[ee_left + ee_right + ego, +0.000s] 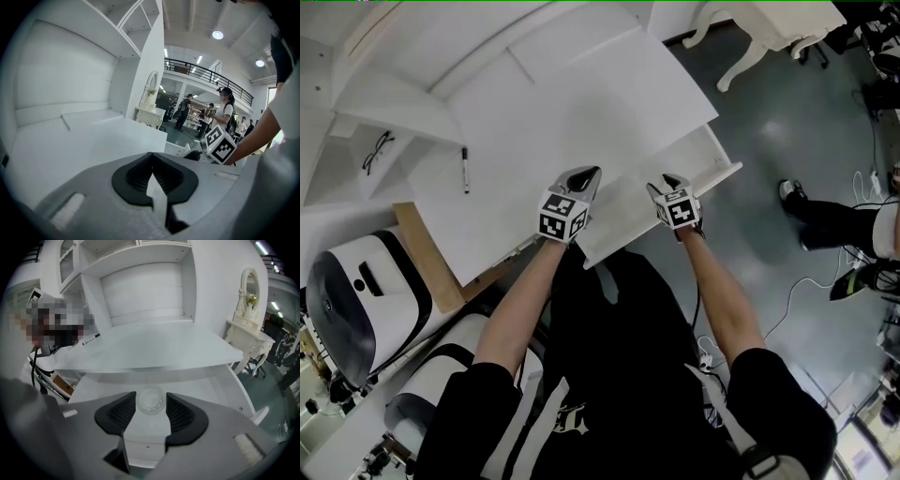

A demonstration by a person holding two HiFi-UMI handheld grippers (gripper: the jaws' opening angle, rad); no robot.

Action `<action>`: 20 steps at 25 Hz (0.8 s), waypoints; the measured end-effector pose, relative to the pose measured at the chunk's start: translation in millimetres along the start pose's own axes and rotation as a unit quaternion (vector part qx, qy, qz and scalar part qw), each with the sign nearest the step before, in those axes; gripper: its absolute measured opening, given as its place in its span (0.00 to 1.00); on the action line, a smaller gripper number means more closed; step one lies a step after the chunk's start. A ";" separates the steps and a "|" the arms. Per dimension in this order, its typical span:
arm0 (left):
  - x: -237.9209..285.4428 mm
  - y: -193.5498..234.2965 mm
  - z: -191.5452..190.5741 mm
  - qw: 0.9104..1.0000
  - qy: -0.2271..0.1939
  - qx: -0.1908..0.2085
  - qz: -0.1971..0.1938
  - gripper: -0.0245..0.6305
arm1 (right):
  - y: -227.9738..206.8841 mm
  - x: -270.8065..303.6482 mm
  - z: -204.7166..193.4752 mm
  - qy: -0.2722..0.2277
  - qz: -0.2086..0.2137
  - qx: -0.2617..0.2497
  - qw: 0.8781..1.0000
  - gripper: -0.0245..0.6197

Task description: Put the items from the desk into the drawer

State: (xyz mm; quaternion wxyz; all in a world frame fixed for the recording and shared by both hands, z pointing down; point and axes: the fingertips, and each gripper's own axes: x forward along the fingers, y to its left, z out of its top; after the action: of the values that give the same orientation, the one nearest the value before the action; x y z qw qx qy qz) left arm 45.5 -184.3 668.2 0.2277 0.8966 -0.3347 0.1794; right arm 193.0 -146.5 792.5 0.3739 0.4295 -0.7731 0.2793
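Drawer (pixel 703 155) is hanging open at the counter's (pixel 581 103) front edge; the right claw (pixel 151 397) is pinching a clear round item (pixel 151 402) over it. The left claw (pixel 153 171) is sitting pressed together.

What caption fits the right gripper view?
Right hand-held gripper holds a clear round item over the open white drawer.

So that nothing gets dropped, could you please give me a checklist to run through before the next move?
1. Drawer open: ok.
2. Right hand-held gripper closed on the clear round item: ok, it fills the gap between the pads.
3. Item above the drawer floor: ok.
4. Left hand-held gripper shut and empty: ok.
5. Desk cleared: not ok, the marker lies on it.
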 end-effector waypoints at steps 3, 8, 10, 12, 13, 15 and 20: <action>3.6 -0.9 -4.0 1.000 0.005 0.001 -0.003 0.04 | -2.4 2.6 -4.7 0.004 -0.002 0.001 1.000 0.36; 7.5 0.5 -6.3 1.000 0.011 -0.001 -0.003 0.04 | -5.3 6.4 -12.0 0.018 -0.003 0.002 1.000 0.36; 8.0 0.6 -6.5 1.000 0.014 -0.001 -0.004 0.04 | -5.6 8.3 -12.7 0.020 -0.001 0.002 1.000 0.36; 8.5 -0.3 -6.9 1.000 0.017 0.001 -0.006 0.04 | -6.6 10.0 -12.7 0.019 -0.002 0.001 1.000 0.36; 8.7 -0.5 -7.1 1.000 0.018 0.002 -0.006 0.04 | -6.9 11.0 -12.0 0.018 -0.001 0.001 1.000 0.36; 9.8 -0.5 -8.0 1.000 0.020 0.002 -0.008 0.04 | -8.8 12.7 -10.4 0.017 -0.003 0.001 1.000 0.36; 12.4 -0.5 -9.1 1.000 0.022 0.000 -0.008 0.04 | -8.9 12.6 -2.9 0.000 0.008 0.016 1.000 0.41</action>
State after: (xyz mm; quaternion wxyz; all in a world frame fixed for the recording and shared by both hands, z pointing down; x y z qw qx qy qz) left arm 53.1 -185.6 681.5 0.2369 0.8950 -0.3223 0.1976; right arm 197.2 -154.3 805.4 0.3645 0.4292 -0.7722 0.2942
